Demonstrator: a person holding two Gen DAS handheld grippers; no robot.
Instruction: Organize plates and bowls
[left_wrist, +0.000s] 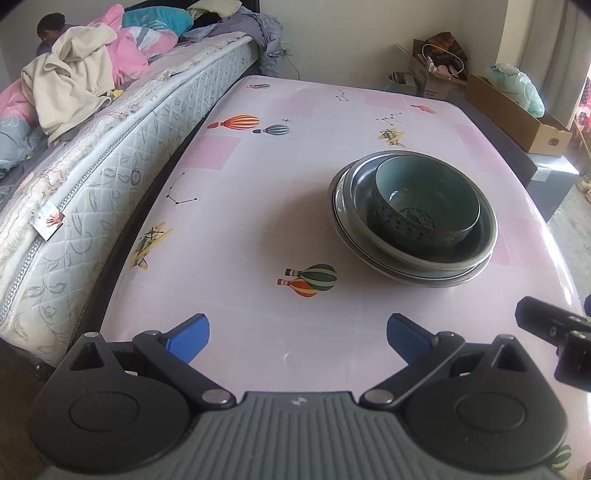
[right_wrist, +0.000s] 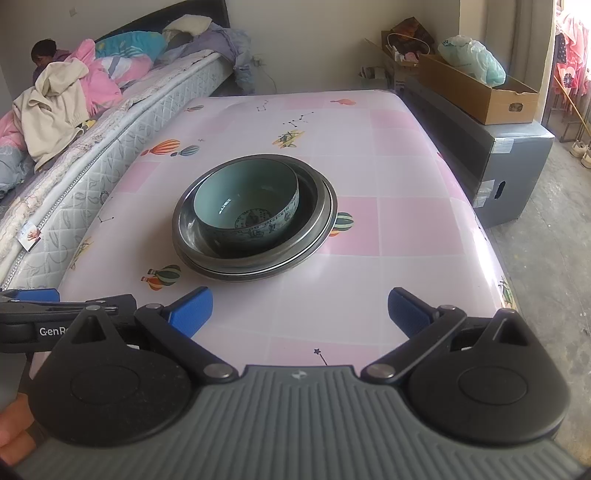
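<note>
Both claws hung back from the nested stack, empty.

A glazed teal ceramic bowl (left_wrist: 426, 201) sat inside round grey metal plates (left_wrist: 413, 258), stacked on the pink balloon-print table (left_wrist: 258, 229) so they took one spot. My left claw (left_wrist: 297, 338) and right claw (right_wrist: 300, 308) stood near the stack's front, fingers spread wide apart, gripping nothing, probably because sorting looked finished.

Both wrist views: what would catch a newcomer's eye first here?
The stack in the middle of the pink balloon-print table: a teal bowl nested in metal plates. Next, both grippers, left and right, hover open at the near edge, short of the stack. A cluttered bed runs along the table's left side.
</note>
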